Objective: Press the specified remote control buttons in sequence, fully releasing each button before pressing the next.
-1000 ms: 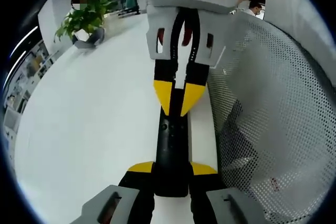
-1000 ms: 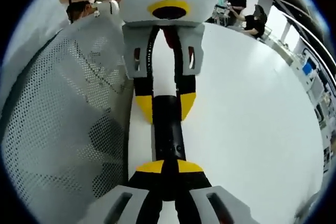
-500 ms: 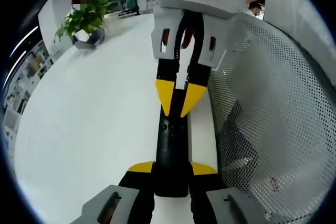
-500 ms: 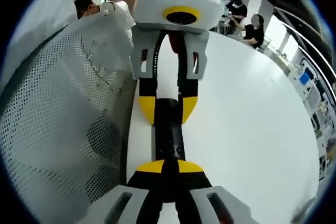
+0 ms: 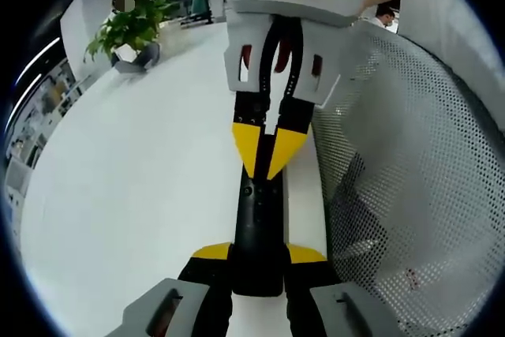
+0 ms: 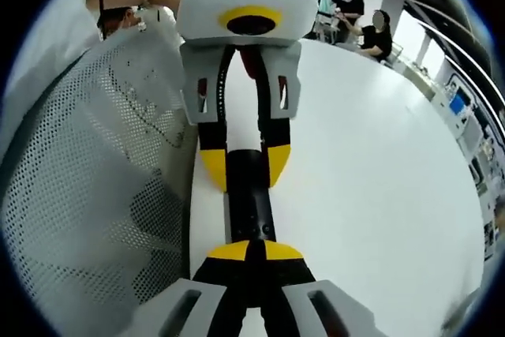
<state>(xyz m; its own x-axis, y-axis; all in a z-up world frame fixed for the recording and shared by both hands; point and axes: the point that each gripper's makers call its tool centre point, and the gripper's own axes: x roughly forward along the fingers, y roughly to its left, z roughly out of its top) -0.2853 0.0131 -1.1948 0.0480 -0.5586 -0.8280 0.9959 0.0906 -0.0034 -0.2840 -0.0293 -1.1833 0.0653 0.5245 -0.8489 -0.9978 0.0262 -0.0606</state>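
A slim black remote control [image 5: 259, 222] lies lengthwise over the white table [image 5: 134, 179], and my left gripper [image 5: 259, 254] is shut on its near end, yellow fingertips on either side. My right gripper [image 5: 264, 147] comes in from the top with its yellow tips together, resting on the remote's far part just above a small round button. In the right gripper view, my right gripper [image 6: 254, 252] is shut with its tips touching the top face of the remote control [image 6: 248, 207]. The left gripper [image 6: 245, 167] clamps the remote's other end.
A white perforated mesh fabric [image 5: 410, 163] runs close along one side of the remote, also in the right gripper view as mesh fabric [image 6: 87, 171]. A potted plant [image 5: 130, 29] stands at the far table edge. Seated people [image 6: 379, 33] are behind the table.
The right gripper's body swayed slightly sideways and back while its tips stayed on the remote. The left gripper's hold on the remote is unchanged.
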